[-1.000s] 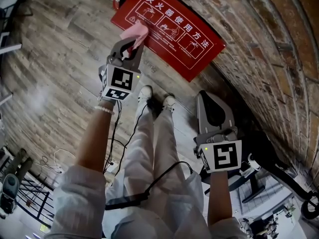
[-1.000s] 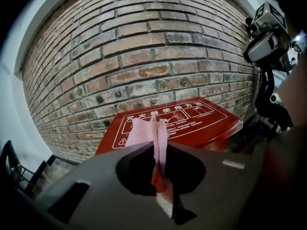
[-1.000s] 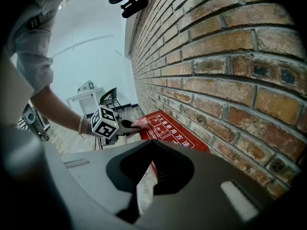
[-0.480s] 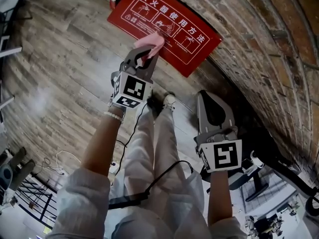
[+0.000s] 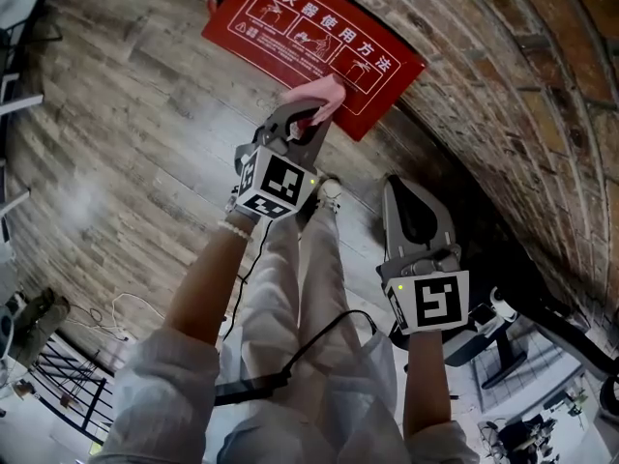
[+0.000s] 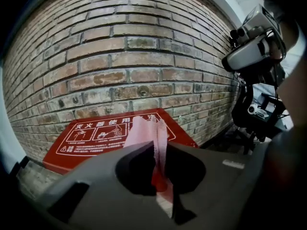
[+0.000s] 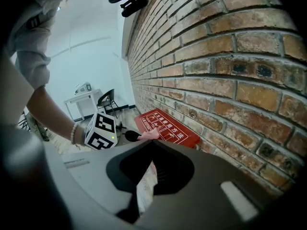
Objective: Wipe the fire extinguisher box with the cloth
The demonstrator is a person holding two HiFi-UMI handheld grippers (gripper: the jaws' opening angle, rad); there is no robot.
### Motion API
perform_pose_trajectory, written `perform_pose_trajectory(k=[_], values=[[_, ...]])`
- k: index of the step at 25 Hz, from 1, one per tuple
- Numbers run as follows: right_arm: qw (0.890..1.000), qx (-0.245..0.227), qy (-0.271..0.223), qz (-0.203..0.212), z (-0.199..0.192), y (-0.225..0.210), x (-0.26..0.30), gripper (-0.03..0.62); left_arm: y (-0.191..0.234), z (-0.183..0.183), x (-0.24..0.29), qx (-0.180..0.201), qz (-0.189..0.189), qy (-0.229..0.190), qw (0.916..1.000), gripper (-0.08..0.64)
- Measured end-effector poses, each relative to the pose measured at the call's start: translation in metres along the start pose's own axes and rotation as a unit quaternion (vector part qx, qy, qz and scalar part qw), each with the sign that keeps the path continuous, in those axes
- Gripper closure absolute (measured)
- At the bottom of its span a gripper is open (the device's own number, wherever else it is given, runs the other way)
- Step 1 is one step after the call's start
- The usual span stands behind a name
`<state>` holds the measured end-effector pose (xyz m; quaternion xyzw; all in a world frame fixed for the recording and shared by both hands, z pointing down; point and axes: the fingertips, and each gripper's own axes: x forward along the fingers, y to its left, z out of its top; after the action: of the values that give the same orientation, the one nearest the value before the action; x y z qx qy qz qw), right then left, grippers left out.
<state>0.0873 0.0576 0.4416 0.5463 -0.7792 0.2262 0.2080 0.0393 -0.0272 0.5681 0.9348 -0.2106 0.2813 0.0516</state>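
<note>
The red fire extinguisher box [image 5: 290, 32] lies flat against the foot of the brick wall, with white instruction print on top. My left gripper [image 5: 311, 116] is shut on a pink cloth [image 5: 321, 93], which rests on the box's near right corner. In the left gripper view the cloth [image 6: 149, 134] stands up between the jaws, with the box [image 6: 91, 137] behind it. My right gripper [image 5: 408, 189] hangs shut and empty, off to the right of the box. The right gripper view shows the box [image 7: 169, 128], the cloth [image 7: 149, 134] and the left gripper's marker cube [image 7: 101, 131].
The brick wall [image 5: 503, 95] runs along the right, above wood-plank flooring [image 5: 126, 114]. The person's shoes [image 5: 327, 193] stand just short of the box. A black wheeled stand [image 5: 542, 317] sits at the lower right. A chair [image 7: 108, 99] and a white table [image 7: 82, 100] stand far off.
My left gripper has slid the pink cloth to the right along the box's top, from the left part to the right corner. The right gripper has stayed put.
</note>
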Motion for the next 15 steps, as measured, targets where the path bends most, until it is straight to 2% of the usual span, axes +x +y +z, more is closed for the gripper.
perform_pose_trajectory(k=[12,15], values=[[1.000,0.007,-0.004,-0.009,-0.007,-0.003,-0.013,0.583,-0.064,0.013,0.014,-0.001,-0.061,-0.006,0.9981,0.551],[1.000,0.008,-0.005,-0.011,-0.009,-0.004,-0.015,0.583,-0.073,0.016,0.017,-0.009,-0.065,-0.010,0.9978,0.551]])
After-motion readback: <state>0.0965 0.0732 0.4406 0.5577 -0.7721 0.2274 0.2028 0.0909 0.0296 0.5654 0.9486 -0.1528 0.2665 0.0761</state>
